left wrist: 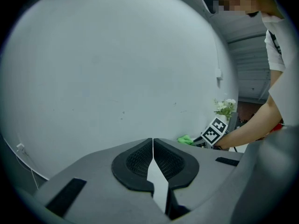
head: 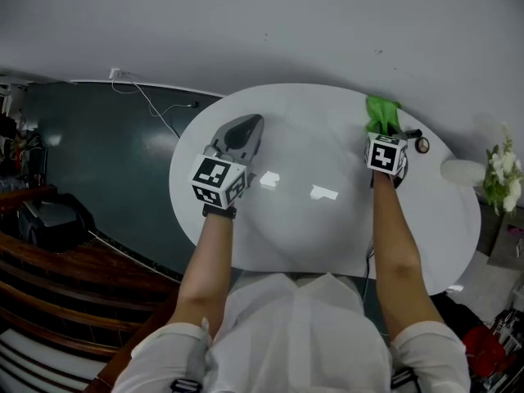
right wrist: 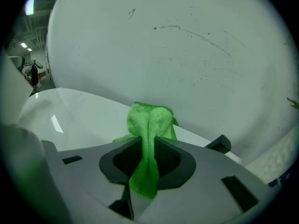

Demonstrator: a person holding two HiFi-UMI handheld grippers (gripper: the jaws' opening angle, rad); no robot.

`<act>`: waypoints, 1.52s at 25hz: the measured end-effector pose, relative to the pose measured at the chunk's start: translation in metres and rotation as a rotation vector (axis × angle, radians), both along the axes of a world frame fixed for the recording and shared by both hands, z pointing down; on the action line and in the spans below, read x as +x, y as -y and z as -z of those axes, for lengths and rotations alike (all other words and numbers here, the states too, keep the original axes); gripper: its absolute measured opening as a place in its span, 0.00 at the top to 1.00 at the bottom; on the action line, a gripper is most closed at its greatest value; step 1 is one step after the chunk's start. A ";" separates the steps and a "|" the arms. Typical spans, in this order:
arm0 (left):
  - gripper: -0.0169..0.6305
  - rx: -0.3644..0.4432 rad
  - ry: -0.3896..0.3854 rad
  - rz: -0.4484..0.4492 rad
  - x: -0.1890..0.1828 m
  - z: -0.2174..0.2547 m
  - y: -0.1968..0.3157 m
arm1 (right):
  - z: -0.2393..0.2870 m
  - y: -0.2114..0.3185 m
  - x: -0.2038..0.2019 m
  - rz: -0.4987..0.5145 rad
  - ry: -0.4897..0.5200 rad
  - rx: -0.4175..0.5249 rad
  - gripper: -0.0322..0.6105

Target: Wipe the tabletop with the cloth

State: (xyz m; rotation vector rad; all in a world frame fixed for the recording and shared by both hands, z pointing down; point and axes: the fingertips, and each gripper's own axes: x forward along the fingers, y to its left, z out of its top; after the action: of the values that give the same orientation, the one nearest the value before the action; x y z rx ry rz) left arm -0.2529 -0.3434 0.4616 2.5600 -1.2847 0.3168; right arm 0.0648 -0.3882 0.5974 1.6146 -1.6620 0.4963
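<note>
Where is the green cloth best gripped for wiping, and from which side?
Take the green cloth by its bunched middle, from above, as the right tool does: shut on the fold, loose wad beyond the tips to meet the tabletop.

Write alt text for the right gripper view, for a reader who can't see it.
The right hand-held gripper is shut on a green cloth, which bunches up just past the jaws. Below it lies a white tabletop, and a pale wall fills the background.
</note>
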 end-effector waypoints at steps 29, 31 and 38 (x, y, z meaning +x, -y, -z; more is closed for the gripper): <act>0.94 -0.013 -0.012 0.205 -0.186 0.003 -0.060 | 0.005 0.023 -0.328 0.348 0.071 0.023 0.84; 0.95 -0.018 -0.012 0.215 -0.197 0.001 -0.068 | 0.006 0.015 -0.359 0.391 0.078 0.025 0.84; 0.95 -0.038 -0.006 0.240 -0.222 -0.006 -0.088 | 0.008 -0.021 -0.451 0.547 0.130 0.015 0.84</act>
State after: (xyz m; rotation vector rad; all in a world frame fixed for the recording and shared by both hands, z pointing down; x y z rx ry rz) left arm -0.4752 -0.2554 0.4678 2.3409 -1.5483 0.2819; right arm -0.3859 -0.3672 0.5895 1.0821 -2.1071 0.3090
